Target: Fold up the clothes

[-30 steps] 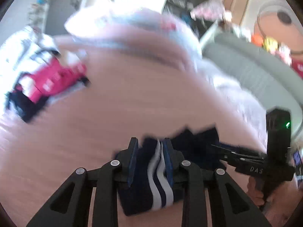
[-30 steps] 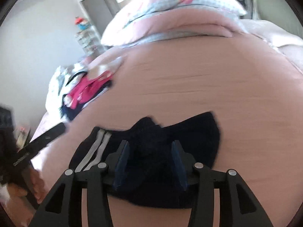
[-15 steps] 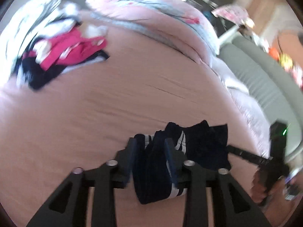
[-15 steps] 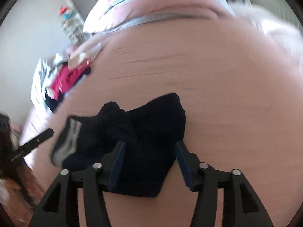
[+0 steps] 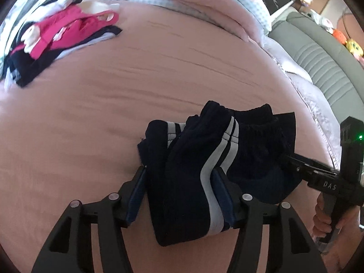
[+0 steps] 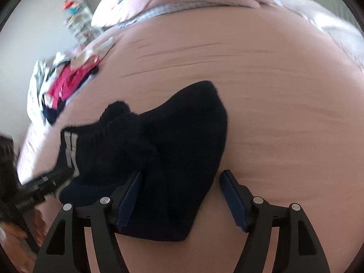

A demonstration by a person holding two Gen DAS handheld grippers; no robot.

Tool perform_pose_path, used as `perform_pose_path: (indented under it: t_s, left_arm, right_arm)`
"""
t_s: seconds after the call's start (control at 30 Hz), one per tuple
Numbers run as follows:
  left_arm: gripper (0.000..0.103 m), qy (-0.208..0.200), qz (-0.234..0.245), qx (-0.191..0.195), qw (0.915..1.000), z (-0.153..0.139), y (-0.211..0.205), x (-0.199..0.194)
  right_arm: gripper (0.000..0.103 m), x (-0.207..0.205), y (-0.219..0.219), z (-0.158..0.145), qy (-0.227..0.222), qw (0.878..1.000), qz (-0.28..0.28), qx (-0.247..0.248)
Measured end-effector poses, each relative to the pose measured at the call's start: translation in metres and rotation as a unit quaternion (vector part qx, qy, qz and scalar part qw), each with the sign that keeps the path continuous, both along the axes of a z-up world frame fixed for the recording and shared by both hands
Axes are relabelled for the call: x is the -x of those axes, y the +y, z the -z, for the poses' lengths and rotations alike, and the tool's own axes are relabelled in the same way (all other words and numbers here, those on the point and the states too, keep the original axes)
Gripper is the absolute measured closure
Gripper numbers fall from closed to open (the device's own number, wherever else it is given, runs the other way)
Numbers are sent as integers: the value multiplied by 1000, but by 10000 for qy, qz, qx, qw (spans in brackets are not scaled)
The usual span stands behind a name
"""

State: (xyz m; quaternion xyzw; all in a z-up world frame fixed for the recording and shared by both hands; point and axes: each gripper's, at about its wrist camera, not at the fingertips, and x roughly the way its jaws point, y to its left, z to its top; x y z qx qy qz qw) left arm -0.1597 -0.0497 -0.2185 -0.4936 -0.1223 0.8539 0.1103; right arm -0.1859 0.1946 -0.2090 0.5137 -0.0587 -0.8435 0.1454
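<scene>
Navy shorts (image 5: pixel 195 166) with white side stripes lie bunched on the pink bedsheet (image 5: pixel 113 95). My left gripper (image 5: pixel 179 173) has its jaws spread around the striped end, touching the cloth on both sides. In the right wrist view the shorts (image 6: pixel 173 141) lie between the open jaws of my right gripper (image 6: pixel 180 177); the right finger stands clear of the cloth. The right gripper also shows in the left wrist view (image 5: pixel 318 173) at the shorts' right edge. The left gripper shows in the right wrist view (image 6: pixel 52 179) at the left.
A pile of unfolded clothes (image 5: pixel 52 34), pink, navy and white, lies at the bed's far left. Pink pillows and a quilt (image 5: pixel 204 2) lie along the head of the bed. A grey sofa (image 5: pixel 318 59) stands along the right side.
Both grippers lowered the shorts onto the sheet and drew back. Both jaw pairs have widened; the right one is no longer pinching the cloth.
</scene>
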Motion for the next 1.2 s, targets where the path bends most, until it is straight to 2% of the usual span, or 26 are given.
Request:
perform_pose_path:
  t_s: [0.07, 0.13, 0.23, 0.27, 0.4, 0.5, 0.6, 0.73, 0.87, 1.0, 1.13, 1.2]
  left_arm:
    - [76, 3, 51, -198, 9998, 2, 1, 2]
    - [84, 12, 41, -328, 9995, -1, 3, 2]
    - [87, 22, -17, -404, 9992, -12, 7, 1]
    - [88, 68, 43, -418, 9991, -20, 12, 0]
    - [88, 331, 663, -132, 9972, -56, 58, 16]
    - [88, 456, 992, -346, 9934, -77, 99, 47]
    - [88, 531, 1247, -619, 9888, -84, 151, 90]
    - [88, 553, 1480, -832, 9839, -79, 235, 144]
    - [88, 605, 1526, -987, 9815, -74, 313, 206]
    - [88, 700, 1609, -930, 9801, -66, 361, 235]
    - [88, 471, 1600, -846, 9824, -35, 385, 265]
    - [85, 337, 1690, -622, 9831, -19, 396, 274]
  right_arm:
    - [49, -5, -6, -5, -59, 9992, -365, 182]
    - [67, -9, -10, -7, -72, 9981, -514, 332]
    - [85, -16, -9, -13, 49, 9983, -457, 355]
    - [86, -18, -7, -17, 66, 9982, -413, 421]
    - [87, -10, -2, -52, 407, 9977, -468, 267]
    - [87, 5, 36, -79, 429, 9986, -265, 175]
    - [87, 37, 84, -95, 319, 9995, 55, 58]
    - [87, 81, 159, -106, 224, 9984, 500, -118]
    - [87, 127, 232, -114, 381, 9940, 874, -536]
    - [87, 162, 290, -98, 500, 9891, 1190, -704]
    - [86, 197, 331, -58, 376, 9879, 1356, -651]
    - [86, 212, 344, -35, 247, 9877, 1391, -675]
